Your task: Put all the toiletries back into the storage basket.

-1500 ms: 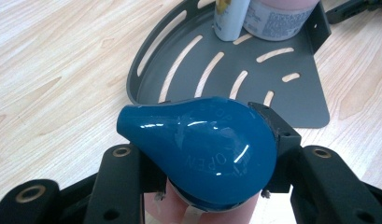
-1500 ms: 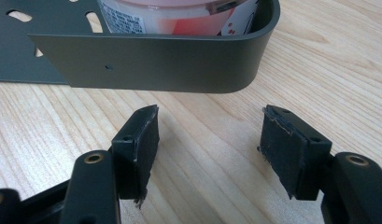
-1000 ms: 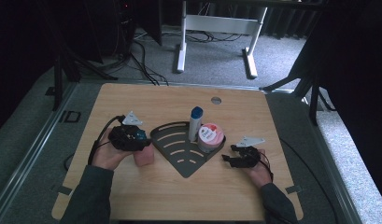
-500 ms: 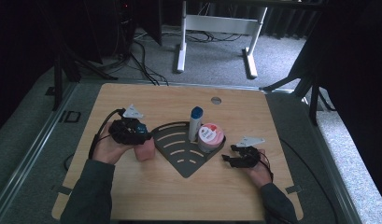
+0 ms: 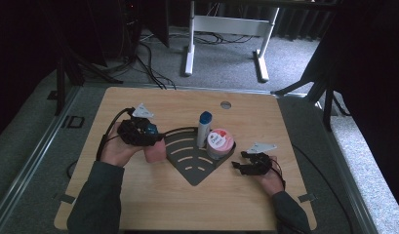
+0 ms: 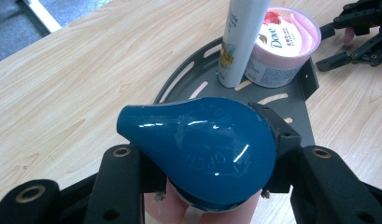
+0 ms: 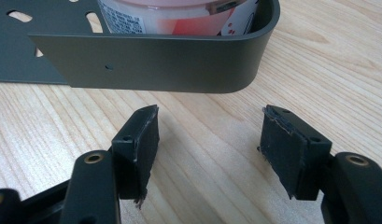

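Observation:
My left gripper (image 5: 138, 132) is shut on a pink bottle (image 5: 156, 151) with a blue flip cap (image 6: 202, 149), held just left of the dark grey fan-shaped tray (image 5: 192, 171). In the left gripper view the jaws clamp the bottle below its cap. On the tray stand a white tube with a blue cap (image 5: 204, 127) and a pink Dove jar (image 5: 220, 142). My right gripper (image 5: 245, 166) rests on the table right of the tray, open with nothing between its pads (image 7: 142, 135). The tray's curved wall (image 7: 170, 60) lies just ahead of it, with the jar (image 7: 179, 14) behind.
A light wooden table (image 5: 153, 204) carries everything and has a small round grommet (image 5: 226, 104) near its far edge. Dark floor, cables and a white desk frame (image 5: 226, 29) lie beyond the table. Bare wood shows in front of the tray.
My left gripper has risen a little with the bottle and drifted toward the far side of the table. The right gripper has stayed put.

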Available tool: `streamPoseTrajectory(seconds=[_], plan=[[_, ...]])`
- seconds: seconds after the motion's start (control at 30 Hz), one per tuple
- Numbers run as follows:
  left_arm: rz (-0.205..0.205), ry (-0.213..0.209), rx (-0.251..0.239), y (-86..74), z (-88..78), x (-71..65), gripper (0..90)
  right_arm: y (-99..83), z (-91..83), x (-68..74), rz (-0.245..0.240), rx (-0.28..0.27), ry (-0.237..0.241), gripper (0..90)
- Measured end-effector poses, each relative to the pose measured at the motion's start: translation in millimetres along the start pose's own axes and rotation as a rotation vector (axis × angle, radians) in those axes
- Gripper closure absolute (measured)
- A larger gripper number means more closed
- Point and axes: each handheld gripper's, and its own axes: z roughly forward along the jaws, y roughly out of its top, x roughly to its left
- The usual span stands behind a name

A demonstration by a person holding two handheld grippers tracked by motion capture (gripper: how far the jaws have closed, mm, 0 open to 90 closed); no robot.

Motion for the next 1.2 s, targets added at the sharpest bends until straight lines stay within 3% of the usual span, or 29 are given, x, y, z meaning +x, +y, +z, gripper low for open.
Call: streamPoseTrajectory(seconds=[0.67,1.2], plan=[[0.012,-0.009,-0.008,22.6,14.5,-7.0,53.2,0.0,0.0,-0.2,-0.001,-0.001,0.000,37.1],[0.005,-0.018,-0.008,31.5,27.1,-7.6,53.2,0.0,0.1,-0.3,0.002,-0.002,0.002,37.1]])
